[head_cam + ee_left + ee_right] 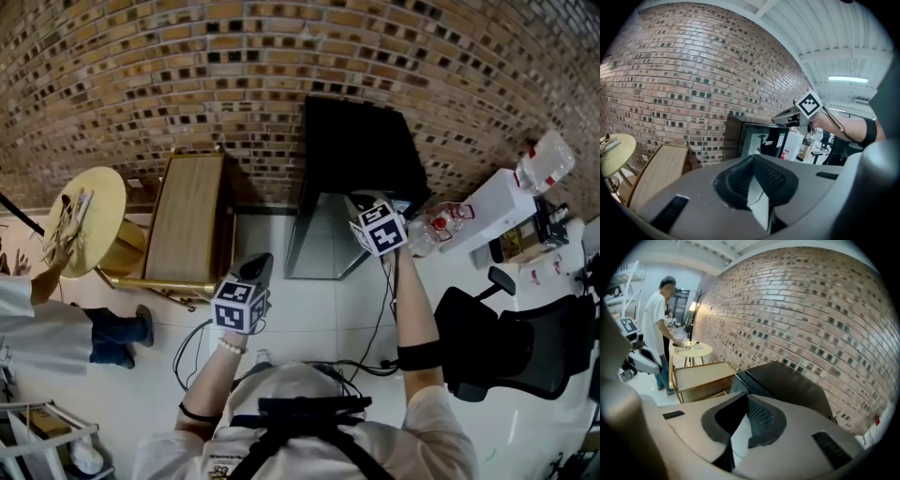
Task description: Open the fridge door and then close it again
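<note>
Stretching right gripper [367, 212] toward fridge [361, 150]; left gripper [257, 269] back, both closed.

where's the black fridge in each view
Head view: the fridge is upper centre, slightly right.
Left gripper view: the fridge is at centre.
Right gripper view: the fridge is centre-right, its black top showing.
Shared landmark: the wooden cabinet beside it in every view.

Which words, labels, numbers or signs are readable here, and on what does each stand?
No text reads clearly in any view.
Black glass-door fridge: white stickers on the door, too small to read.
Clear container with red print: blurred, unreadable.
</note>
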Available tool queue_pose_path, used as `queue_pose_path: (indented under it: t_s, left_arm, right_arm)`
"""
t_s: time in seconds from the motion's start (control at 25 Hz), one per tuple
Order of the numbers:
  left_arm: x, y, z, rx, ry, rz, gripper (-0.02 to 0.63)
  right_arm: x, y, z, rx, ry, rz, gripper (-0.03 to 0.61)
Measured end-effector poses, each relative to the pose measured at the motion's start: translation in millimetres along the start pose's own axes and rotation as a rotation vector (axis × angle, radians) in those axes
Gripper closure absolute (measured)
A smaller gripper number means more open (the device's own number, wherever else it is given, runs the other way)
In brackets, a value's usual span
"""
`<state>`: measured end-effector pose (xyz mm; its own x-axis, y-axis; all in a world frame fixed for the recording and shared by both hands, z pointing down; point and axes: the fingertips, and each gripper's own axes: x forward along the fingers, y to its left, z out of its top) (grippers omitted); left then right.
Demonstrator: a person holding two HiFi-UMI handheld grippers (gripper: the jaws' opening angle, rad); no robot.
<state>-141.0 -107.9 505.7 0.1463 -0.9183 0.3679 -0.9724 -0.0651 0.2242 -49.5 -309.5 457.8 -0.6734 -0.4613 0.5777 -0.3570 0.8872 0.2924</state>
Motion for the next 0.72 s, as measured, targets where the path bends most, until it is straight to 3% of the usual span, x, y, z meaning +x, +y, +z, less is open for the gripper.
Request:
queue_pose_path:
  t_s: [0.24,0.48,0.72]
  left_arm:
    - [8,-37,30,0.049,-0.049,-0.047,0.614]
    - [11,-87,30,0.077,-0.052,-0.105,0.614]
    - [9,-118,16,0.063,-0.044,-0.13,0.614]
  right_arm:
    - [-85,15,-42,0.266,-0.147,-0.098,0.56]
    - [-144,34,-74,0.495,-0.255,-0.14,0.561]
    - [-173,59,-102,0.618,-0.292,-0.165,0.561]
